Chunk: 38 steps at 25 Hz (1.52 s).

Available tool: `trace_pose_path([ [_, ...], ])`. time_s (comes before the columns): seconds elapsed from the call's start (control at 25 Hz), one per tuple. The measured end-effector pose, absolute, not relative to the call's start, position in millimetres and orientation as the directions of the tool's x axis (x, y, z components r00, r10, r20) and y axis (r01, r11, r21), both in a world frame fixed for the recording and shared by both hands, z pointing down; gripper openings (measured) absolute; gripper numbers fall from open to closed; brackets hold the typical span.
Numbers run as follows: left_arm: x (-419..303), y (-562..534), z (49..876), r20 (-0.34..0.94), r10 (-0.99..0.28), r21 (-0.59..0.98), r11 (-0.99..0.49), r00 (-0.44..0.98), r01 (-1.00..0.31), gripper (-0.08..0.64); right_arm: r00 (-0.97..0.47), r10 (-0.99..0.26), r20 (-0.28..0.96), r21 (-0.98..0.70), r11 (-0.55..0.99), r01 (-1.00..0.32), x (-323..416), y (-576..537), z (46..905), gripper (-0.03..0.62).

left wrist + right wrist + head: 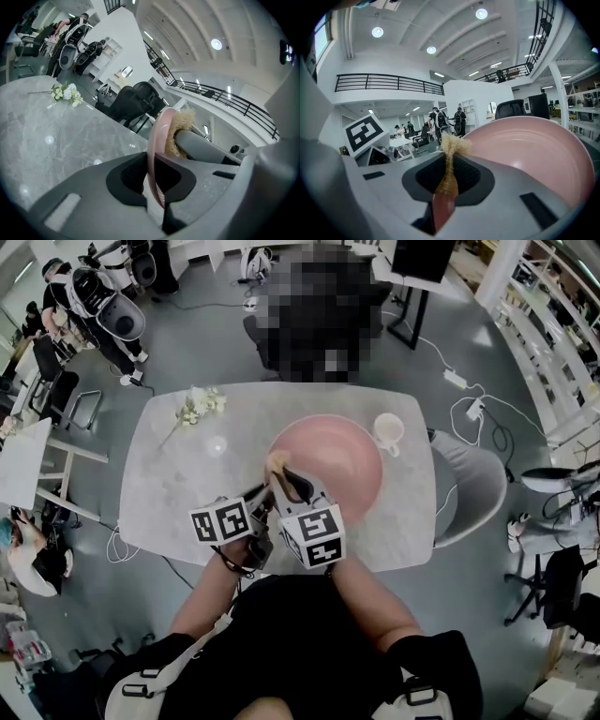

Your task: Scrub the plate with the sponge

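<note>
Scrubbing step: the left gripper (152, 178) fingers are pinching the pink plate (534, 154) upright. The right gripper (447, 176) fingers are squeezing the sponge (451, 146) against it. Next, probably rubbing across.

We see a pink plate (349, 465) and a straw-tan sponge (277, 463). The surface (178, 488) is pale grey with faint marble veining, the cup (388, 432) white.

Bright ceiling lights, fisheye edges, soft shadows

Left gripper (150, 171) clamping plate (529, 154), right gripper (449, 176) clamping sponge (452, 144)
</note>
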<state>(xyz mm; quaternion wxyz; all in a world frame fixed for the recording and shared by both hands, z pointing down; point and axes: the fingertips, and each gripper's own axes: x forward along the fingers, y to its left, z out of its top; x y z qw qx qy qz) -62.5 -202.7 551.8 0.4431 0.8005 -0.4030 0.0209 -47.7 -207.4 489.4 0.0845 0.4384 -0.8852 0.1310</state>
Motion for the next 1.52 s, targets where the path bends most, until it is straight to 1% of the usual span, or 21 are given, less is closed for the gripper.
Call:
trace_pose_path([
  [0.2,-62.1,-196.0,550.9,0.409,-0.623,0.633,-0.333,0.667,-0.699,0.026,-0.6,-0.754,0.267,-0.16,0.579,-0.8,-51.6,-209.4,490.1,0.052],
  [0.36,-59.4,-193.0,544.7,0.382,-0.622,0.641,-0.354,0.683,-0.681,0.021,-0.582,-0.767,0.273,-0.148,0.564,-0.813,-50.1,-213.6,491.3,0.052],
  [0.48,-62.6,-196.2,540.2,0.37,-0.637,0.634,-0.359,0.676,-0.685,0.02,-0.549,-0.783,0.292,-0.127,0.537,-0.834,-48.0,-221.1,493.4,0.052],
  [0.68,-67.6,-195.4,541.4,0.385,-0.649,0.613,-0.352,0.656,-0.708,0.025,-0.505,-0.788,0.351,-0.118,0.498,-0.859,-42.5,-225.9,504.7,0.052],
  [1.04,-74.8,-203.0,532.8,0.359,-0.665,0.614,-0.36,0.655,-0.702,0.028,-0.476,-0.801,0.362,-0.095,0.476,-0.874,-32.1,-231.5,499.7,0.052],
  [1.32,-91.3,-210.6,525.5,0.338,-0.694,0.622,-0.342,0.635,-0.705,0.032,-0.373,-0.847,0.379,-0.121,0.354,-0.928,14.3,-242.2,506.4,0.052],
  [1.52,-102.2,-217.7,518.7,0.319,-0.716,0.618,-0.339,0.62,-0.709,0.034,-0.256,-0.888,0.382,-0.12,0.227,-0.966,46.5,-245.3,513.8,0.052],
])
